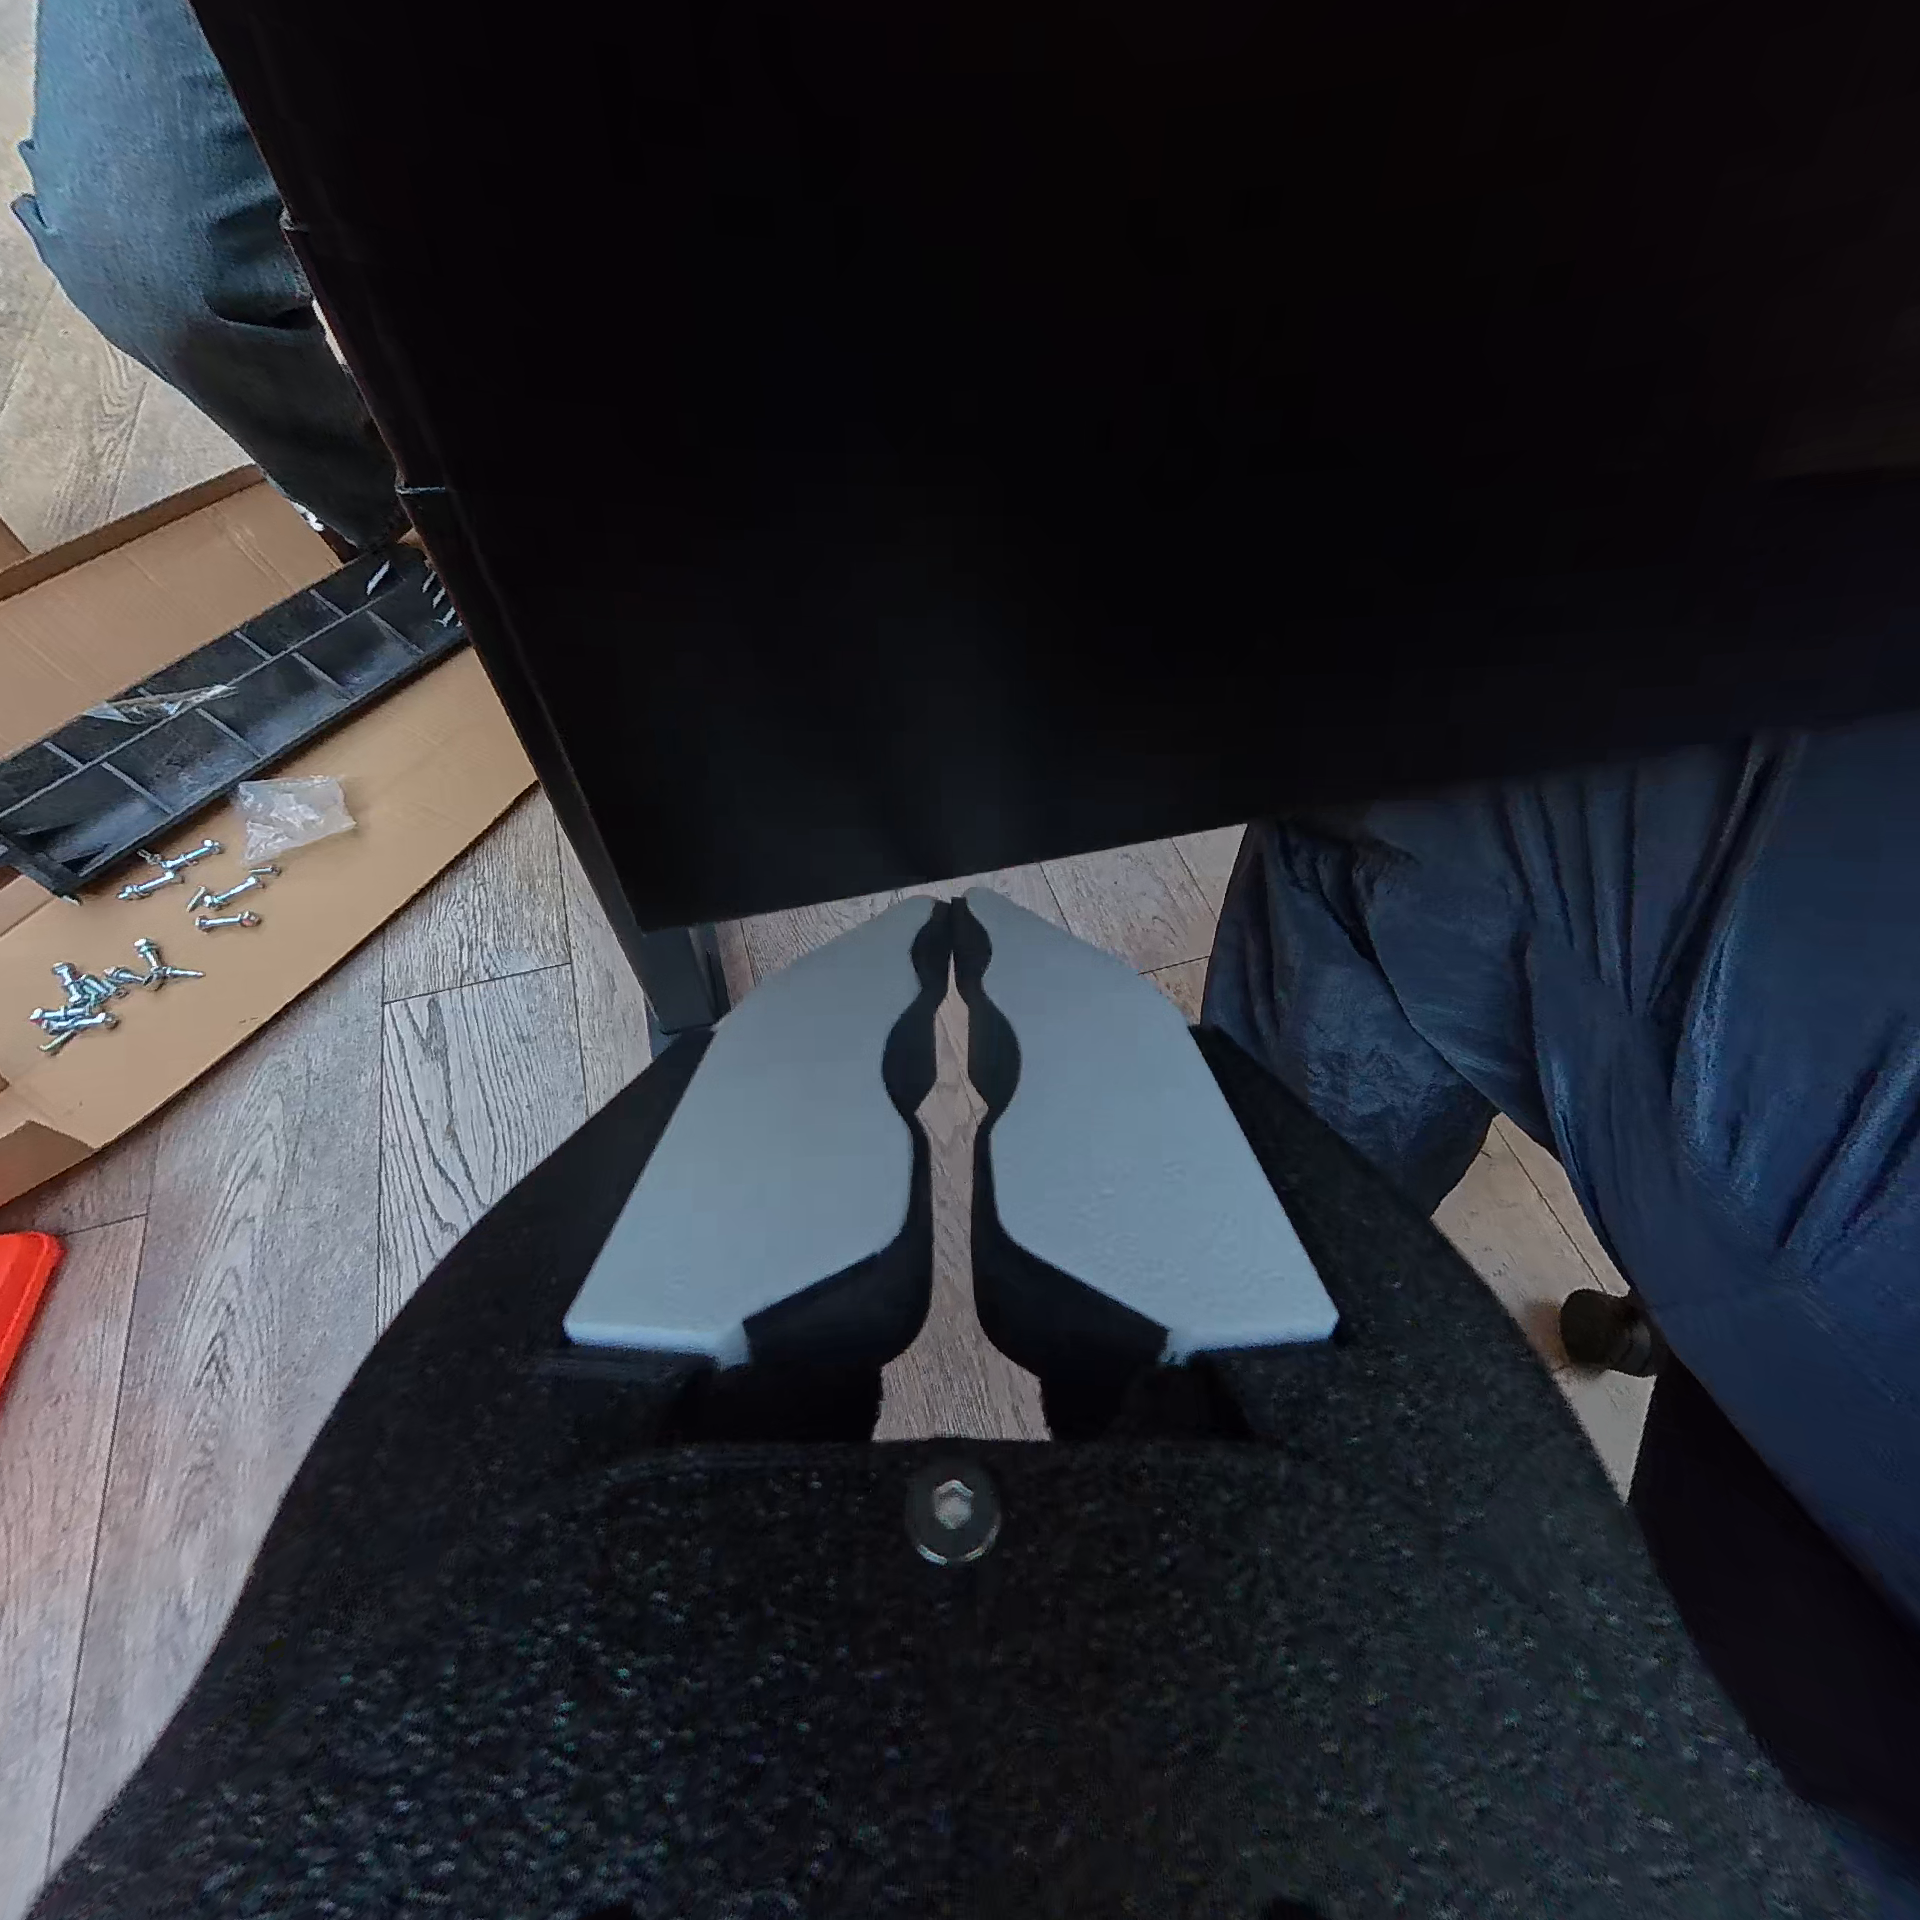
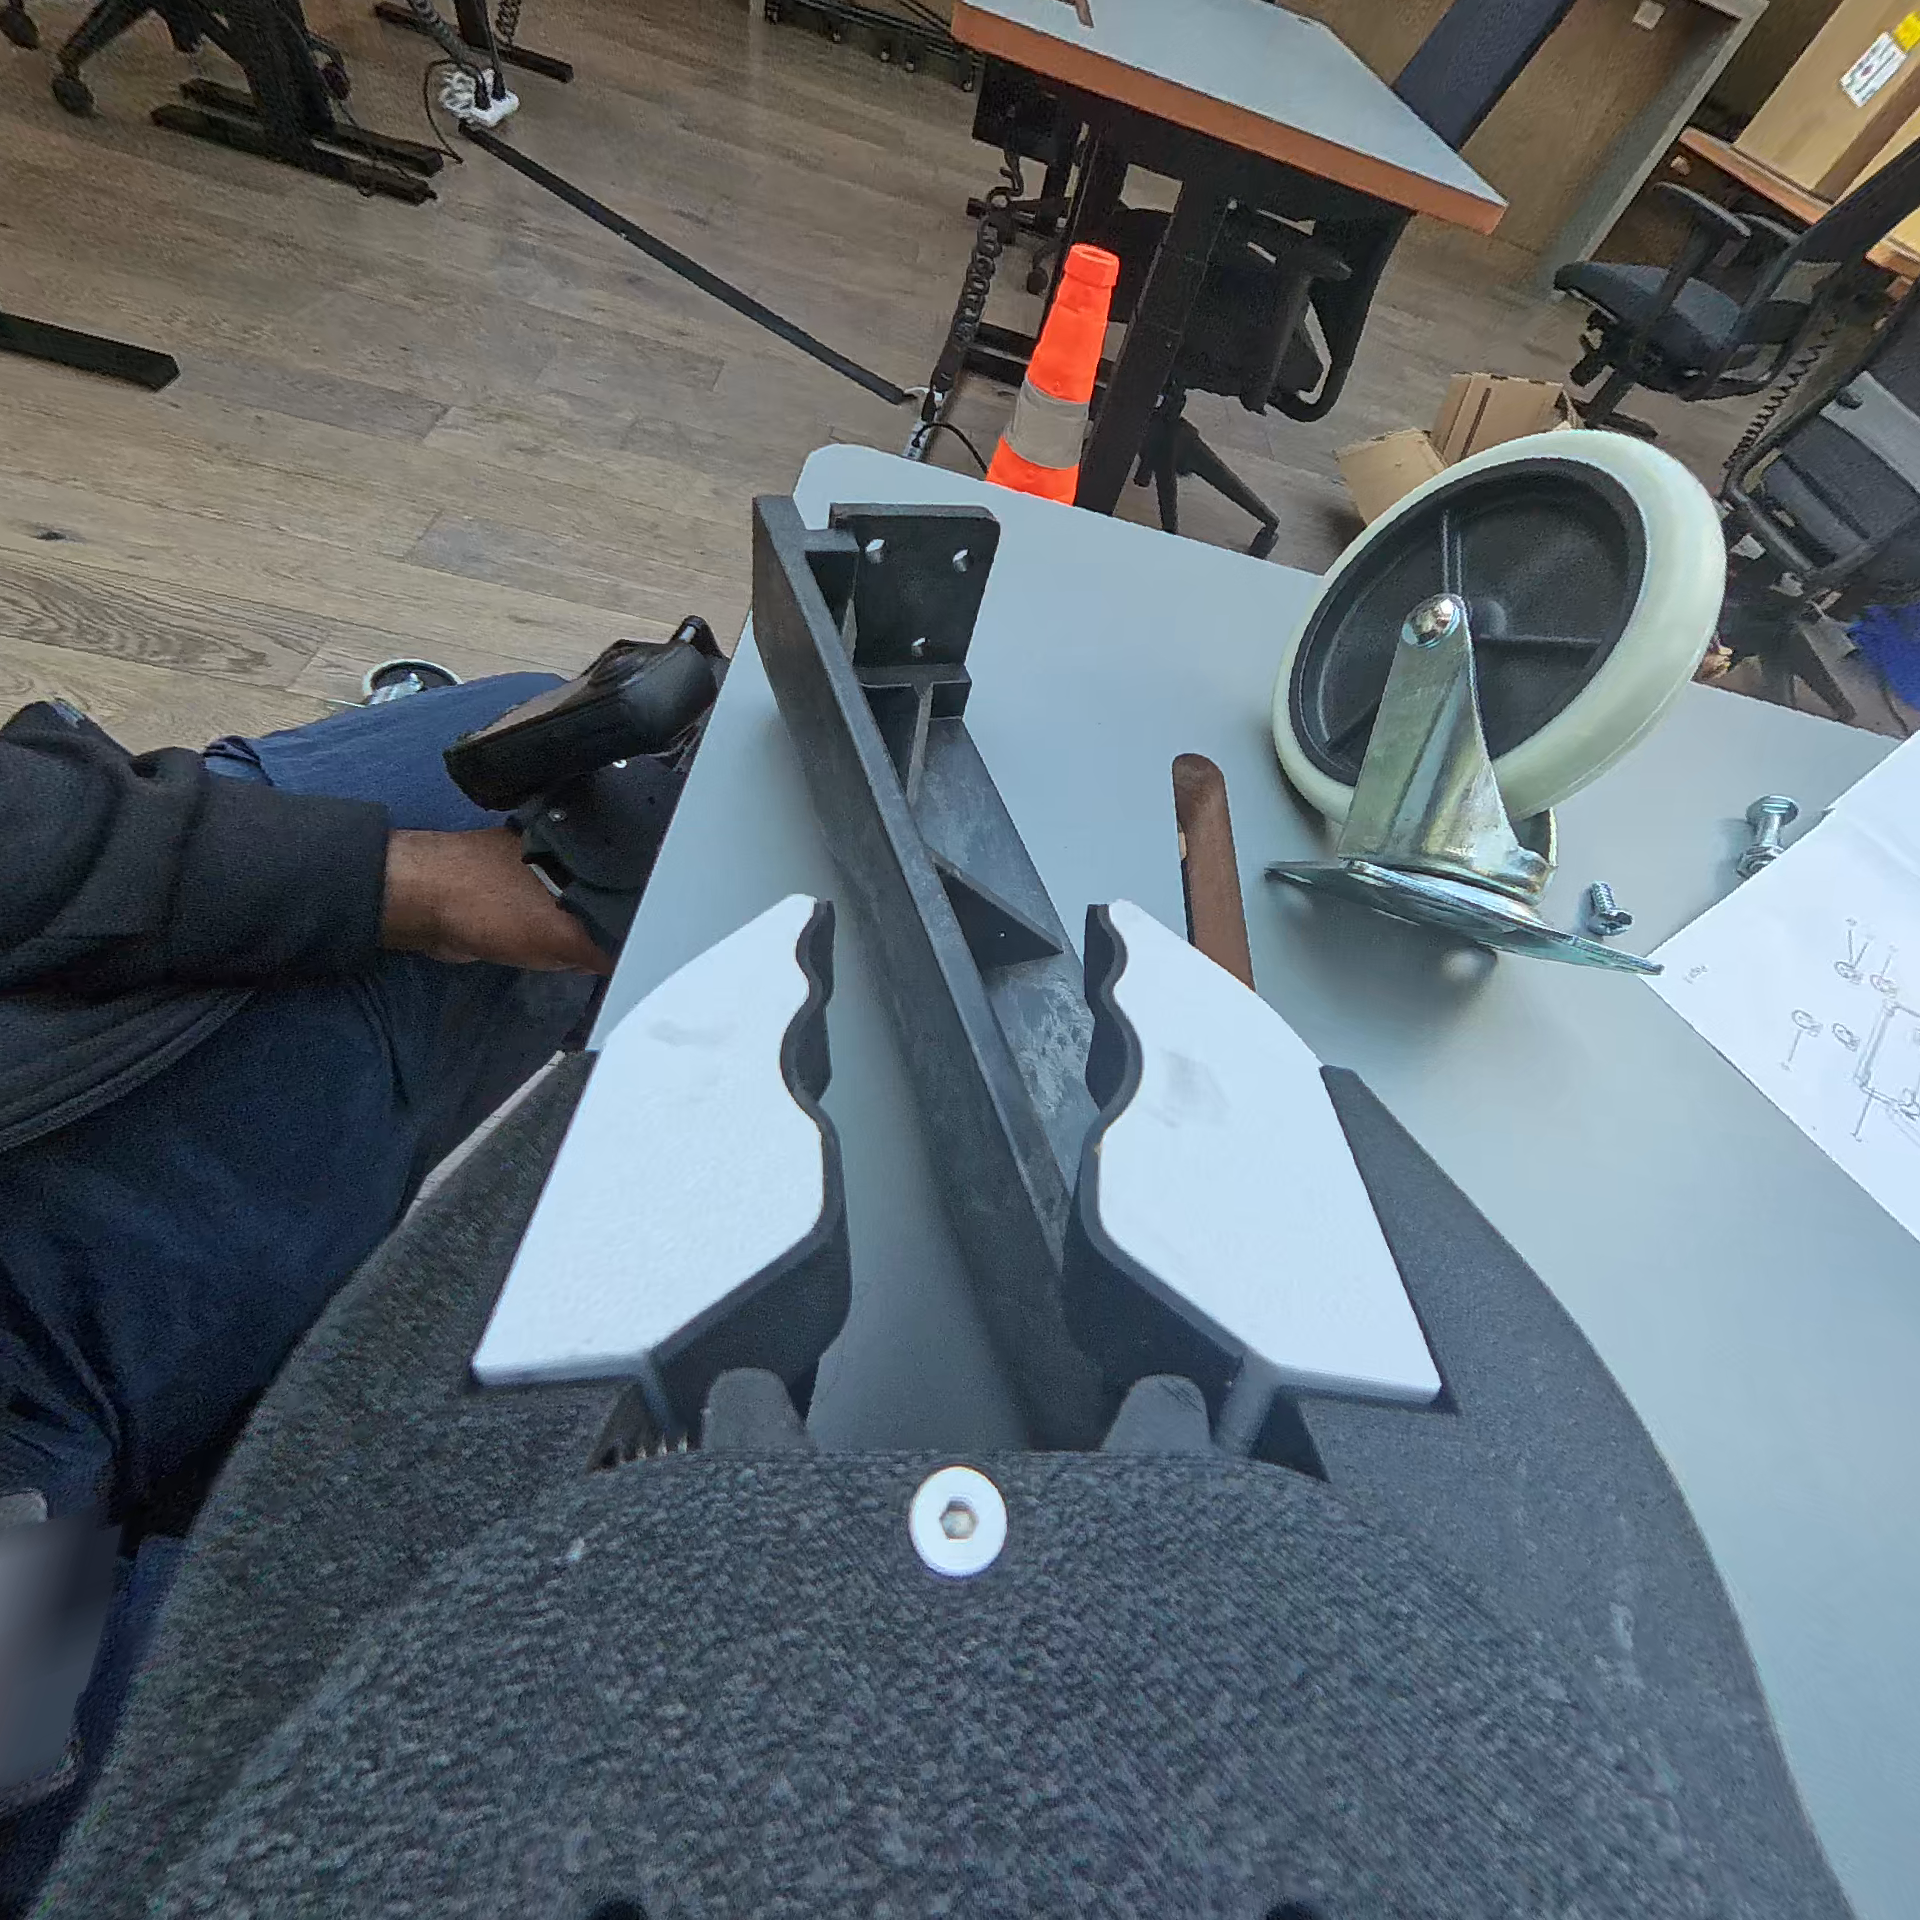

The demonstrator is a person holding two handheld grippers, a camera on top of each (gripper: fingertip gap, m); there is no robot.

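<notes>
Grippers are sitting well apart: your left gripper [image 1: 952, 914] is hanging below the grey surface [image 2: 1143, 665], over the wood floor [image 1: 312, 1143], clenched with its tips meeting on nothing. Your right gripper [image 2: 961, 920] is hovering released above the surface, its fingers [image 2: 717, 1049] straddling the black ribbed bracket [image 2: 914, 894], which is running lengthwise between them; whether a pad is touching it, you cannot tell. A caster wheel [image 2: 1507, 634] is standing to the right, near a brown rod [image 2: 1210, 862].
</notes>
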